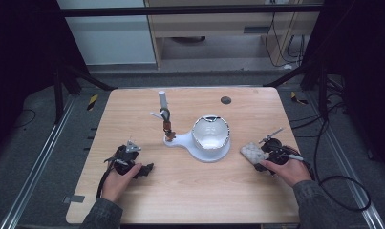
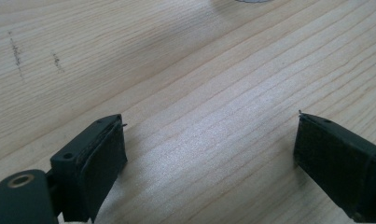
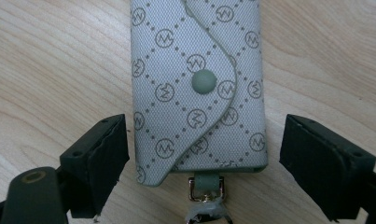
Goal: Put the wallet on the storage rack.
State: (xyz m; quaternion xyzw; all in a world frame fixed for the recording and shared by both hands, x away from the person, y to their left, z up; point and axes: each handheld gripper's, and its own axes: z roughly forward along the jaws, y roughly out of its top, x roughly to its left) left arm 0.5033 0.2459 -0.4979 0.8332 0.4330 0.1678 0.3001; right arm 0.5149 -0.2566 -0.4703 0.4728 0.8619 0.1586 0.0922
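A small pale grey patterned pouch (image 1: 253,152) (image 3: 198,88) with a round snap button and a metal ring at its near end lies flat on the wooden table (image 1: 190,191). My right gripper (image 1: 265,156) (image 3: 204,154) is open, its jaws standing on either side of the pouch's near end without touching it. At the front left my left gripper (image 1: 143,168) (image 2: 211,144) rests low over bare wood, open, with nothing between its jaws. A white stand (image 1: 197,145) in the middle carries a white bowl (image 1: 209,132) and an upright post (image 1: 165,117) with a small brown item hanging from it.
A dark round spot (image 1: 225,100) marks the table's far side. Cables trail from both grippers off the table's edges. Dark frame legs stand at the far corners. Bare wood stretches between my two hands along the front.
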